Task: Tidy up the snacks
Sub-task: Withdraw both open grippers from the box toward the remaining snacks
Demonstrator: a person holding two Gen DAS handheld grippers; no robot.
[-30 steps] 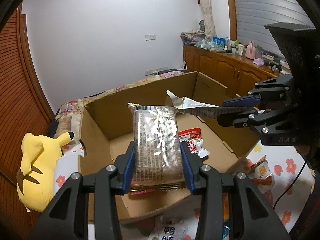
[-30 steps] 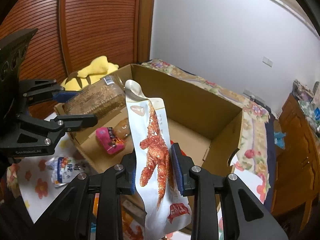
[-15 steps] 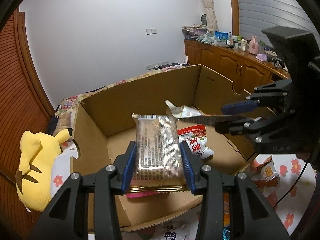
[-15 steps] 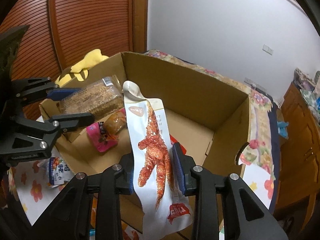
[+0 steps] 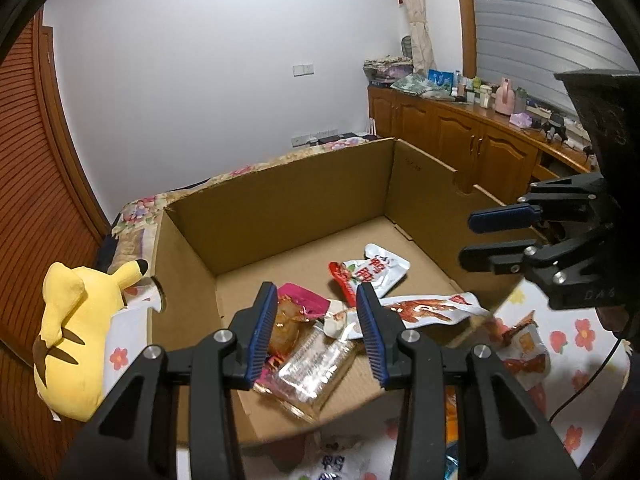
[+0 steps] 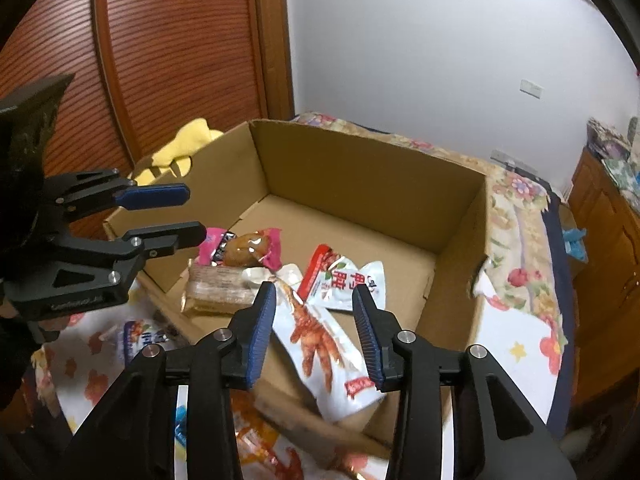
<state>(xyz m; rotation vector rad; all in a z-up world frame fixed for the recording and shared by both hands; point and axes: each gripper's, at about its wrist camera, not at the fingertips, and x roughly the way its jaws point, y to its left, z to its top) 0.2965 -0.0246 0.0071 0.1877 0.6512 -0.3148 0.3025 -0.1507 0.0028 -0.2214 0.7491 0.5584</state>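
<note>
An open cardboard box (image 5: 280, 200) (image 6: 360, 176) holds several snacks. A clear cracker pack (image 5: 316, 364) (image 6: 220, 290) lies by the near wall beside a pink packet (image 5: 296, 308) (image 6: 252, 248). My left gripper (image 5: 315, 292) (image 6: 194, 214) hangs open above them, its jaws closing slightly on nothing. The white chicken-feet pouch (image 5: 424, 310) (image 6: 320, 344) lies slanted over the box's near wall, its end on a red-and-white pouch (image 5: 372, 272) (image 6: 340, 280). Above it my right gripper (image 6: 313, 290) (image 5: 468, 240) is opening, its pads clear of the pouch.
A yellow plush toy (image 5: 76, 328) sits left of the box. Loose snack packets (image 5: 524, 344) (image 6: 140, 336) lie on the floral cloth in front of it. Wooden cabinets (image 5: 460, 132) line the far right wall, and a slatted wooden door (image 6: 180, 60) stands behind.
The left gripper let go of the cracker pack, which now lies in the box. The right jaws widened and the chicken-feet pouch dropped onto the box's near wall.
</note>
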